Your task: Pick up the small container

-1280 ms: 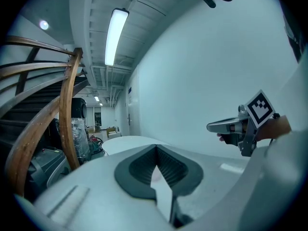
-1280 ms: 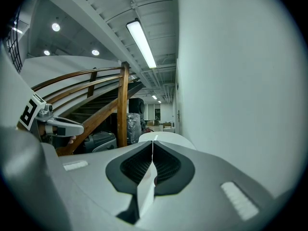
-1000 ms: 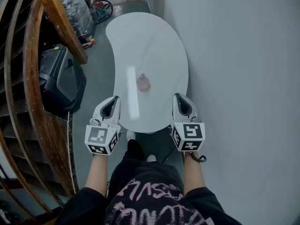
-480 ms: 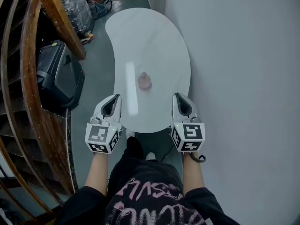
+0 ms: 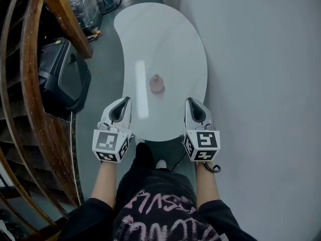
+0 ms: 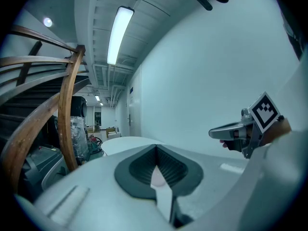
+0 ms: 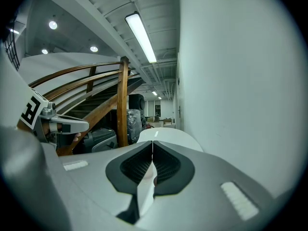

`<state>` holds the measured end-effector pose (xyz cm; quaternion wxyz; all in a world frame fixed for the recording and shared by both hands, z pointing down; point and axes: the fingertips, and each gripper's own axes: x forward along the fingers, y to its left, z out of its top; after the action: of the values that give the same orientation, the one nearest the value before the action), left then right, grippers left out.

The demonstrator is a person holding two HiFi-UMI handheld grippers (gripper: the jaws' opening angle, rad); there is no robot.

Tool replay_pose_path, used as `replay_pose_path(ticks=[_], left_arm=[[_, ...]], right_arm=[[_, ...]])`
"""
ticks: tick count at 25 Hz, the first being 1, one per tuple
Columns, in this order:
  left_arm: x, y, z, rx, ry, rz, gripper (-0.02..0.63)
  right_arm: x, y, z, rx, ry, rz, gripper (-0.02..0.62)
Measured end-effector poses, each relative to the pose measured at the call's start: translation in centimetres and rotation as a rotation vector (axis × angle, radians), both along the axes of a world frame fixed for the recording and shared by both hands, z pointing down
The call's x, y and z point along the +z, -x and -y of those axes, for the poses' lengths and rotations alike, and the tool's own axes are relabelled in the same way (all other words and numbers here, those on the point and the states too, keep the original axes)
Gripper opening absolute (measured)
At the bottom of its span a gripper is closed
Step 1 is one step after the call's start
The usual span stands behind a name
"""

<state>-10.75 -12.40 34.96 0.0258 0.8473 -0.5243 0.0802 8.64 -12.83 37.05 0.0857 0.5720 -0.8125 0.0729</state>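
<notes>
The small pinkish translucent container [image 5: 156, 84], rounded with a knob on top, stands alone near the middle of the glossy white kidney-shaped table [image 5: 173, 39], ahead of both grippers. The left gripper [image 5: 122, 104] and right gripper [image 5: 194, 105] hover at the near edge, ribbed dark fingers [image 6: 168, 170] pressed together, holding nothing. A plain pale wall [image 5: 261, 84] is at the right, a curved wooden handrail [image 5: 62, 14] at the left.

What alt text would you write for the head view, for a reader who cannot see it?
A small pinkish container stands alone on a white curved table beside a wall. Nearer the viewer, the person's left gripper and right gripper hover either side of it, jaws together, touching nothing.
</notes>
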Motion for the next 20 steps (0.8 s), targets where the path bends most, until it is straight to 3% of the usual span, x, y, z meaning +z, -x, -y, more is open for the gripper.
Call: replay_pose_path(ticks=[20], left_arm=[[1.9, -0.2, 3.5, 0.028, 0.051, -0.032, 0.002]], right_arm=[[1.5, 0.7, 2.9, 0.007, 0.045, -0.007, 0.012]])
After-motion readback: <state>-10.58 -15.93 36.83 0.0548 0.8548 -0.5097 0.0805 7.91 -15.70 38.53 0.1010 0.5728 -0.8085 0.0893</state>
